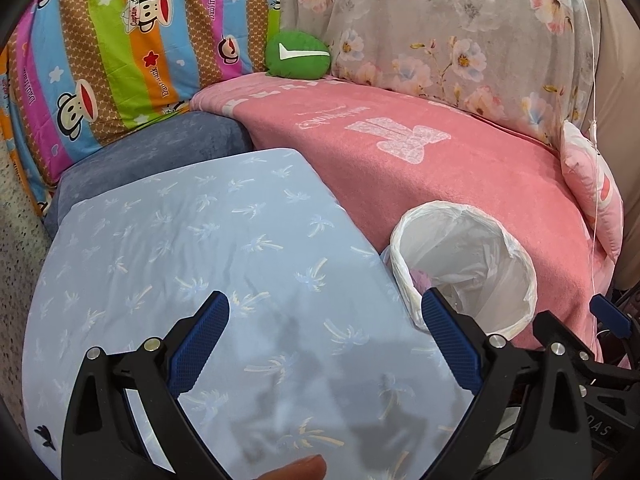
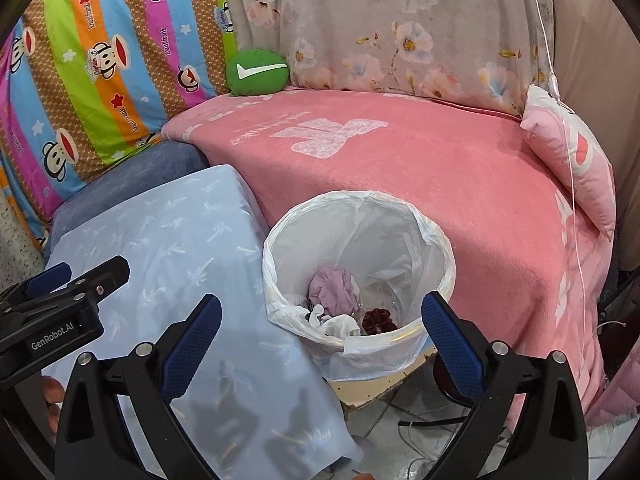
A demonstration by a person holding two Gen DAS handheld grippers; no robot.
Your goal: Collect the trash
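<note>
A white-lined trash bin [image 2: 444, 256] stands between the light blue cushion [image 2: 168, 240] and the pink blanket [image 2: 460, 176]. Inside it lie crumpled purple paper [image 2: 332, 286], white tissue [image 2: 340, 326] and a dark red scrap [image 2: 378, 318]. My right gripper [image 2: 322, 314] is open and empty, just above the bin's near rim. My left gripper [image 1: 324, 312] is open and empty over the blue cushion [image 1: 200, 248], with the bin [image 1: 516, 276] to its right. The left gripper also shows in the right wrist view [image 2: 76, 276].
A green round plush [image 1: 298, 55] sits at the back against a striped cartoon quilt [image 1: 120, 40] and a floral cover [image 1: 460, 28]. A pink pillow [image 2: 572, 160] lies at the right. A thin white cord [image 2: 572, 184] hangs down there. Cables lie on the tiled floor [image 2: 420, 428].
</note>
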